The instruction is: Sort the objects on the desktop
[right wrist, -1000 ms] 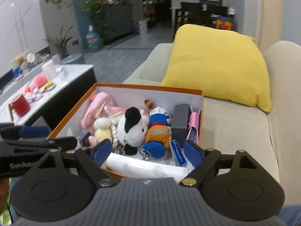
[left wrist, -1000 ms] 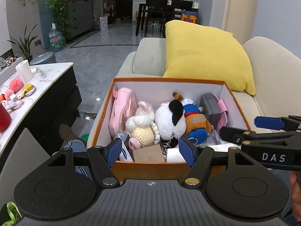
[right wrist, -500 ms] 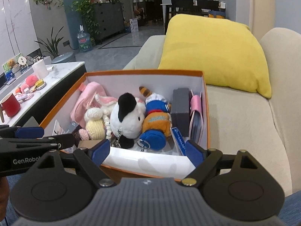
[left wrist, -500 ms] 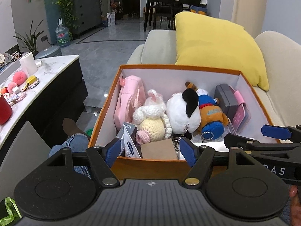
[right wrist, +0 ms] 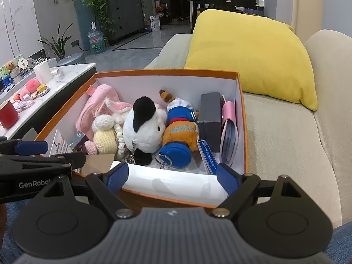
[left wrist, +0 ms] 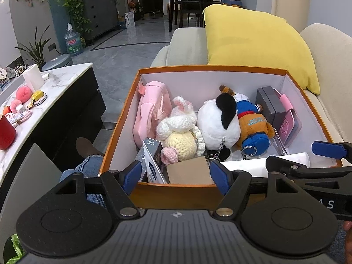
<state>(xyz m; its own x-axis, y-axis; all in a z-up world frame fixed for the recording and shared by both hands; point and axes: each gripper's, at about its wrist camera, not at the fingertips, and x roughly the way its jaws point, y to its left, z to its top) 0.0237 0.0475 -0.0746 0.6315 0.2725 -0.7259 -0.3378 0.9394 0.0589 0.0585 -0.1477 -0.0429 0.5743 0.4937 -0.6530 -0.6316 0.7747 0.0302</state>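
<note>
The left hand-held gripper (left wrist: 175, 173) hangs at the near rim of the orange cardboard box with a white lining (left wrist: 120, 129), its blue-padded fingers spread wide and holding nothing. Between the fingers show a brown paper packet (left wrist: 190, 172) and a small printed card box (left wrist: 151, 160), the nearest things inside, so I judge it is lined up to pick from that near-left corner. The right hand-held gripper (right wrist: 171, 177) is beside it, also wide and empty, over the box's near-right edge, where a long white paper-wrapped roll (right wrist: 173, 183) lies along the near wall.

Farther in, the soft things stand packed side by side, probably so that each can be reached from above: a pink fabric pouch (left wrist: 151, 112) leans against the left wall, then a cream and white crocheted doll (left wrist: 180, 136), a white plush dog with a black ear and a keyring chain (left wrist: 217, 121), and an orange plush figure in a blue sailor top (left wrist: 253, 125). A dark grey rectangular case (left wrist: 269, 106) and a pink wallet (left wrist: 289, 123) stand on edge against the right wall, which saves room.

The box rests on a beige sofa (right wrist: 283, 140), in front of a yellow cushion (right wrist: 248, 52). To the left, a white marble surface (left wrist: 59, 81) carries a red mug (left wrist: 6, 132), pink pompoms (left wrist: 23, 93) and a white paper roll (left wrist: 33, 80). These loose items look unsorted, so the task seems far from done.
</note>
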